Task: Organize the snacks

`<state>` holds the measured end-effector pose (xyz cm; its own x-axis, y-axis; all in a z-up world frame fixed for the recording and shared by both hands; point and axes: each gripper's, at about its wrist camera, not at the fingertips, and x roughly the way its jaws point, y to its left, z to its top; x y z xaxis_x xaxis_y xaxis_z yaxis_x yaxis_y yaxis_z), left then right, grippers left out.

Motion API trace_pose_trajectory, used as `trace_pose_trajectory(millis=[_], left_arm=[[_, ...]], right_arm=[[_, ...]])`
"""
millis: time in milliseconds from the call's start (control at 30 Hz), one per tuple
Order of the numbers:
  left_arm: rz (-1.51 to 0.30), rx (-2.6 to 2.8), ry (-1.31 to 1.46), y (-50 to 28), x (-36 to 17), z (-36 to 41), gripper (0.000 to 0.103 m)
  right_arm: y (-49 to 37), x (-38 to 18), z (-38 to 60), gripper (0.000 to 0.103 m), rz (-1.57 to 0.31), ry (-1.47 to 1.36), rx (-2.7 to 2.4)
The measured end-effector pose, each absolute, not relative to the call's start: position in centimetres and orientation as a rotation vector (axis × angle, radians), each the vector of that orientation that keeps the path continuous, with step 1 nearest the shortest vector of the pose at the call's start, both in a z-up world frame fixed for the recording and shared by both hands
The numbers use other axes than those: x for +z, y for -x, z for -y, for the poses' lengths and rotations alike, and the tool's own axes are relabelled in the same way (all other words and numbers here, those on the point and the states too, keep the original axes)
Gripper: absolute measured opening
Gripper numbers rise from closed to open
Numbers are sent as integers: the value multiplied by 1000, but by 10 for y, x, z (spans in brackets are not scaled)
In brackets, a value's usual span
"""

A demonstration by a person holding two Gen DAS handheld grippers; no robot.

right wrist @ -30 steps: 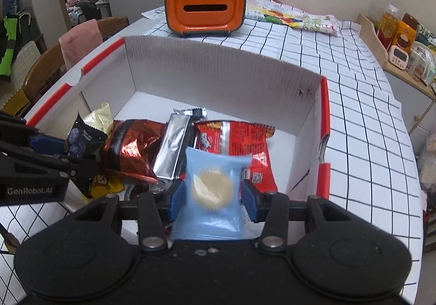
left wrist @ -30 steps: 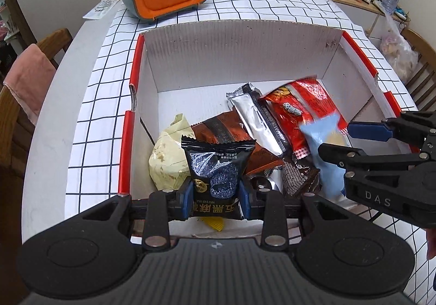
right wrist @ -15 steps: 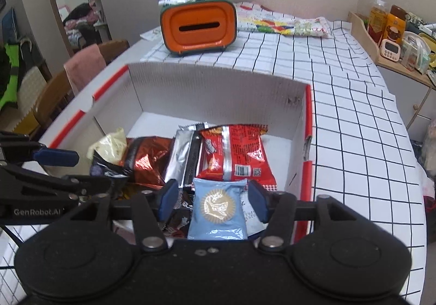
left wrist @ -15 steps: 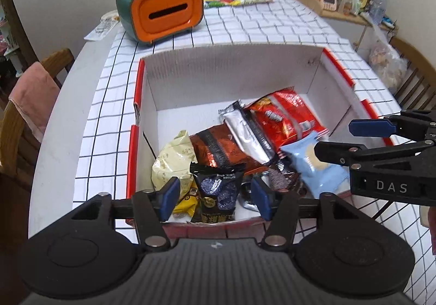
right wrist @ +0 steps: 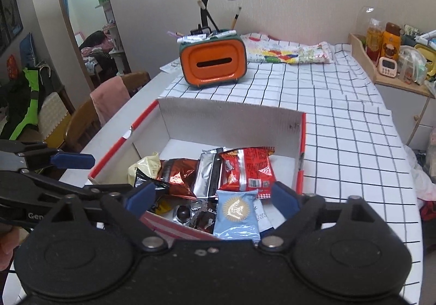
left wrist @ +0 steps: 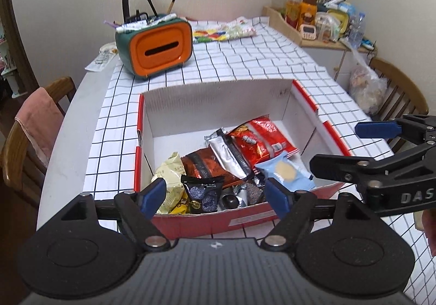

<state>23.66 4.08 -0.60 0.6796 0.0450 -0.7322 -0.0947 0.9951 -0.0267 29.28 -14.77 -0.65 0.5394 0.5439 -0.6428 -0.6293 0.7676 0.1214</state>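
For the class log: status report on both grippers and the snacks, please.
Left gripper open, right gripper open, both empty. Snacks in the box, blue packet nearest. Nothing in the way.

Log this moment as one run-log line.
left gripper: open, empty | right gripper: open, empty | black packet: in box | light blue packet: in box, near corner | both above near wall

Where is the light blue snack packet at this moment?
The light blue packet lies inside the cardboard box, in its near right corner, just in front of the red snack bag.
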Motion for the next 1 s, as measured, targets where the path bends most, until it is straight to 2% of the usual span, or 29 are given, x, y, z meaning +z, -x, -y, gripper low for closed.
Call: trace_pose_trajectory(millis=[367,600,1000], left_arm=[[-735,59,135,-202,14,-41,86],[-665,58,153,-179,24,-39,101],[-666,49,163,-166,22,-33,103]], right_arm=[[-263,16,163,103,-647,101,708],[-245,24,171,103,-604,103,717],[-233,23,179,103,-603,62,714]])
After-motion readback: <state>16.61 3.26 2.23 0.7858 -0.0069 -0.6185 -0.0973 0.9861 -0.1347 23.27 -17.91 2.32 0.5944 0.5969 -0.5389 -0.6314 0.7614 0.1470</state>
